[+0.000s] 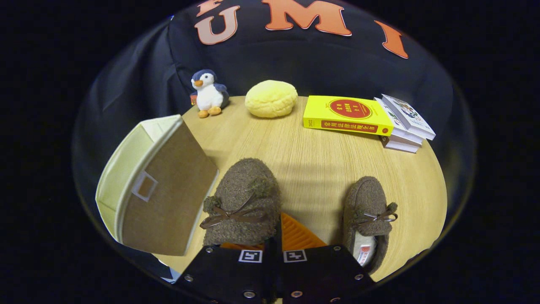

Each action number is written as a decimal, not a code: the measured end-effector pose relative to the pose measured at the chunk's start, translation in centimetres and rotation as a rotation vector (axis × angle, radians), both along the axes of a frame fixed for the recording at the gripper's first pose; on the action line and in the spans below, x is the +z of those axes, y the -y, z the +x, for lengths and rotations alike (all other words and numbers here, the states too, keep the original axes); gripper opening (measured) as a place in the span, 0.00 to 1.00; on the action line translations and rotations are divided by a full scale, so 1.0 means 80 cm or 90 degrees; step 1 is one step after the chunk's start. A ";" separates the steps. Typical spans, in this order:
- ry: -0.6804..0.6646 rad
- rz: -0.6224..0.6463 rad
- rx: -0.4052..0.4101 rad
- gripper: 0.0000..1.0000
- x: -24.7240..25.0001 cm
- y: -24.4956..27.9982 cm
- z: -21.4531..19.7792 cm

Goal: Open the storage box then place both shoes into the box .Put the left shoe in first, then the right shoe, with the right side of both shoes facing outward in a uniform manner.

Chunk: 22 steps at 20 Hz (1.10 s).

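A fuzzy brown slipper (244, 185) with a bow fills the space just ahead of my fingers, toe pointing away. My gripper (278, 226) is shut, and its fingers pinch the slipper's rear rim on its right side; one finger pad (297, 234) shows beside the slipper. The matching second slipper (367, 204) lies on the wooden table (312, 156) to the right, apart from the gripper, with its pale insole showing. Left of the held slipper stands the cream fabric storage box (122, 169). Its brown front flap (168, 198), which has a small pull tab, lies flat against the box.
Beyond the slippers, along the table's far edge, stand a toy penguin (209, 95), a yellow bun-shaped cushion (271, 98), a thick yellow book (346, 115) and a small stack of white books (405, 124). Bare table lies between the slippers and those things.
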State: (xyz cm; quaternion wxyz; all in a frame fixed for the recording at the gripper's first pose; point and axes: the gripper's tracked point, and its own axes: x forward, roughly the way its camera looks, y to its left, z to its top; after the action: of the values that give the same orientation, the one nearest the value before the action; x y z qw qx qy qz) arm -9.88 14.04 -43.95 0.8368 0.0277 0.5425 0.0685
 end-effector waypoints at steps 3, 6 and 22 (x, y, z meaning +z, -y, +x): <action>0.005 0.040 -0.018 0.04 0.042 -0.044 0.017; 0.015 0.060 -0.021 0.04 0.080 -0.081 0.031; -0.052 0.060 0.007 0.04 0.071 -0.279 0.042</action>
State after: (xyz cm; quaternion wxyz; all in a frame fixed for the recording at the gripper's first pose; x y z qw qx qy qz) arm -6.52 36.36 -38.28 0.8115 0.0673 0.5722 0.0972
